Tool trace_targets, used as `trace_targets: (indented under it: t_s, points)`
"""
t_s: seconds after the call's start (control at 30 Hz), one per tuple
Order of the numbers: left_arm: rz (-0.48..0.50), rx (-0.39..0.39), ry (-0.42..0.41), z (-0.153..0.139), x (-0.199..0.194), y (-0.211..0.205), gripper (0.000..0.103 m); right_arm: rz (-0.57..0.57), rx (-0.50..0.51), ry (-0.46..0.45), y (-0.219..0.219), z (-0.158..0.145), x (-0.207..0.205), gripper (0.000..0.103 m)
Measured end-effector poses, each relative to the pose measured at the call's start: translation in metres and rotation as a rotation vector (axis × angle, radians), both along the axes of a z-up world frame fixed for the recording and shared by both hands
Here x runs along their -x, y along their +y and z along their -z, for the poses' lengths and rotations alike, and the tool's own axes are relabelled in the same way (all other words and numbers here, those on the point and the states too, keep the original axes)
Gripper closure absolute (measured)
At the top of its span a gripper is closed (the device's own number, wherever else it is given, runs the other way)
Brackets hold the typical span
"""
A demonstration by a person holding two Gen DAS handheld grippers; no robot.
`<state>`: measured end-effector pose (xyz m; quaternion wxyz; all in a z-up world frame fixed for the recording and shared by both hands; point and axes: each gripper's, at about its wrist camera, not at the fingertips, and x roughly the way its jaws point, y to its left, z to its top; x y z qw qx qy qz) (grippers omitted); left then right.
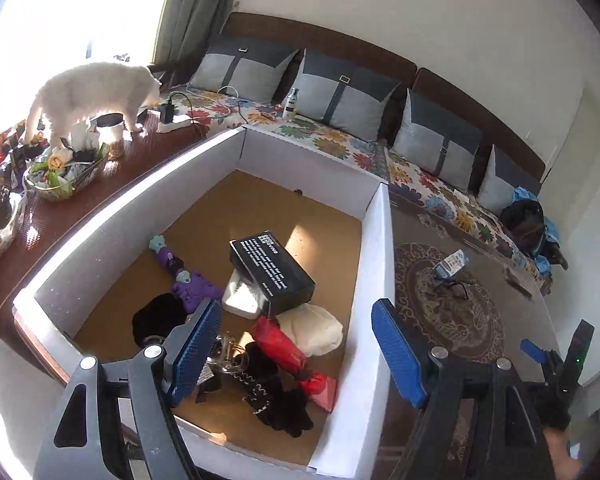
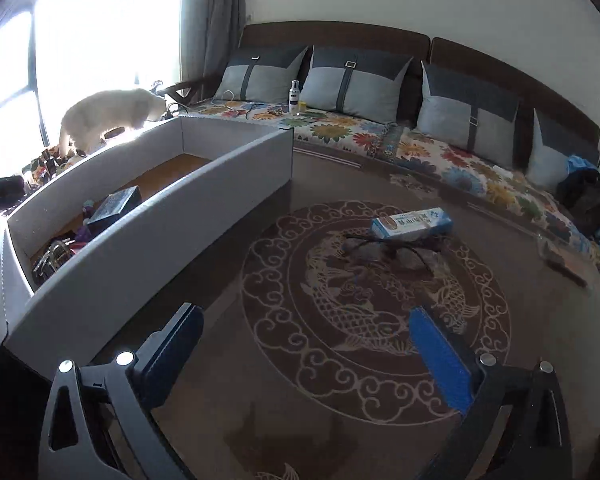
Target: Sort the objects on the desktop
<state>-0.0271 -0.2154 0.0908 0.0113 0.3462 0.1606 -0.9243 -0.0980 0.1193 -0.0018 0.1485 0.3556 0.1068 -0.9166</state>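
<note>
Sunlight floods through a tall window at the far left of a living room, where a long dark-wood sofa [image 2: 380,40] with a floral seat cover and grey-and-charcoal cushions [image 2: 356,80] runs along the cream back wall. Before it stands a brown table with a carved fish-and-cloud medallion [image 2: 260,360] on its top. A white fluffy animal [image 1: 92,96] stands on the reddish-brown side counter [image 1: 140,168] by the window, near a white power strip [image 1: 176,122] and a glass bowl of oddments [image 1: 60,184].

On the table's left side sits a white-walled cardboard box with a brown floor [image 1: 380,240], holding a black rectangular carton with white lettering [image 1: 272,276], a purple-and-teal soft toy [image 1: 188,280], a red plastic packet [image 1: 280,344], a cream pouch [image 1: 316,328] and dark cloth items (hard to tell apart). Toward the table's far right edge lie a blue-and-white slim paper carton [image 2: 412,222] and, just in front of it and touching, dark-framed spectacles [image 2: 388,250].

At the table's near edge, the left gripper [image 1: 296,340] hangs over the box's near right corner, its blue-padded fingers [image 1: 196,344] spread apart with nothing pressed between them. The right gripper [image 2: 304,352] hovers over the bare medallion, its blue pads [image 2: 440,360] fully apart and empty. A white pump bottle [image 2: 295,96] stands on the sofa seat.
</note>
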Motion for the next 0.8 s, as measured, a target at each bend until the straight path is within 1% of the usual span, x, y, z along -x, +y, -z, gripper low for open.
trace_targets:
  t_s: [0.03,0.07,0.1,0.13,0.17,0.23,0.27,0.33,0.43,0.47,0.53,0.7,0.8]
  points:
    - [0.046,0.0,0.015,-0.006,-0.001,0.021,0.026,0.036,-0.026,-0.022,0.023,0.013,0.0,0.0]
    - [0.091,0.001,0.027,-0.011,-0.001,0.043,0.023,0.073,-0.041,-0.04,0.045,0.025,0.0,0.0]
    - [0.134,0.0,0.034,-0.014,-0.002,0.066,0.015,0.112,-0.048,-0.057,0.067,0.035,-0.001,0.0]
    - [0.176,-0.005,0.038,-0.014,-0.003,0.089,0.01,0.151,-0.045,-0.073,0.089,0.043,-0.003,0.0]
    - [0.22,-0.014,0.034,-0.011,-0.005,0.112,0.001,0.192,-0.036,-0.088,0.11,0.049,-0.005,0.0]
    - [0.32,-0.032,-0.001,0.006,-0.005,0.16,0.0,0.263,-0.009,-0.117,0.142,0.059,-0.006,0.0]
    - [0.36,-0.024,-0.032,0.018,-0.004,0.183,0.0,0.293,0.002,-0.129,0.156,0.064,-0.005,0.0]
    - [0.409,0.022,-0.093,0.048,-0.002,0.224,0.0,0.338,0.015,-0.142,0.176,0.069,-0.004,0.0]
    - [0.433,0.061,-0.191,0.097,0.003,0.262,0.0,0.368,0.035,-0.168,0.19,0.075,0.0,0.0]
    - [0.43,0.063,-0.222,0.11,0.004,0.27,0.0,0.367,0.045,-0.175,0.192,0.077,0.001,0.0]
    - [0.414,0.07,-0.251,0.127,0.008,0.277,0.0,0.362,0.048,-0.18,0.191,0.079,0.001,0.0]
    - [0.356,0.137,-0.249,0.139,0.032,0.284,0.0,0.352,0.039,-0.223,0.187,0.092,0.009,0.0]
    - [0.319,0.144,-0.243,0.141,0.053,0.285,0.0,0.351,0.039,-0.213,0.188,0.096,0.017,0.0]
